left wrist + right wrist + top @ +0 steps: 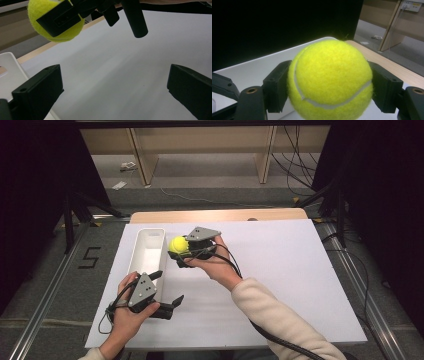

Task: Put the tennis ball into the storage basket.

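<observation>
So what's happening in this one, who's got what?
A person at a table works a handheld gripper in each hand. The right gripper is clamped on a yellow tennis ball, one jaw on each side, holding it up off the white board beside the long white bin. The ball is not in the bin yet. The left gripper sits nearer the person, close to the bin's near end, with its jaws wide apart and nothing between them.
</observation>
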### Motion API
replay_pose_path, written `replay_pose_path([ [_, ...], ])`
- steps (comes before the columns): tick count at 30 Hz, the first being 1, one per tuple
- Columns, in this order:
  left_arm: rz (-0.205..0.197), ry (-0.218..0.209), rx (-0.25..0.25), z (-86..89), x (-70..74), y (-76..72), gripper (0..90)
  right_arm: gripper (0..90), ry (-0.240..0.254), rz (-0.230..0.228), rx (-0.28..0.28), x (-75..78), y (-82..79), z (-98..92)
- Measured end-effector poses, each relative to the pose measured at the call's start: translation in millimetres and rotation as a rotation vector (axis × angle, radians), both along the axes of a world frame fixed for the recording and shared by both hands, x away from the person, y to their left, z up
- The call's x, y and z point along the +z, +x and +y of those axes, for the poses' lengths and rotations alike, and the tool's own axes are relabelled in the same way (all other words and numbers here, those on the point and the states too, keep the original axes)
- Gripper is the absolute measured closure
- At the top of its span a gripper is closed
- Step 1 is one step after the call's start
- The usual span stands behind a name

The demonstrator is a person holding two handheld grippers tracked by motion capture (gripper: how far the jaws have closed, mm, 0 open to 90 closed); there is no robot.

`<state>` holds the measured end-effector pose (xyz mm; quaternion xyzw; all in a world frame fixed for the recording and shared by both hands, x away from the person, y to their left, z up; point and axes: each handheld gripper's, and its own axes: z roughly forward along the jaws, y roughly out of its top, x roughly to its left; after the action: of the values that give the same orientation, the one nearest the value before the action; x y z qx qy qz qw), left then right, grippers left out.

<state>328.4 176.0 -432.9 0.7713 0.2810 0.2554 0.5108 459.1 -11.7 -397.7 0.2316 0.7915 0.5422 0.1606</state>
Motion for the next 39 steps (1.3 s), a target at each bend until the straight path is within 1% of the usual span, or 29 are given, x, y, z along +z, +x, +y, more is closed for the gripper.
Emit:
replay_pose_path([
  [21,0.000,0.002,-0.002,0.2,0.2,0.0,0.0,27.1,-0.014,0.007,0.014,-1.4,1.6,10.1],
  [39,-0.001,0.002,-0.003,0.3,0.0,0.0,0.0,27.1,-0.013,0.010,0.019,-2.3,2.6,16.9],
])
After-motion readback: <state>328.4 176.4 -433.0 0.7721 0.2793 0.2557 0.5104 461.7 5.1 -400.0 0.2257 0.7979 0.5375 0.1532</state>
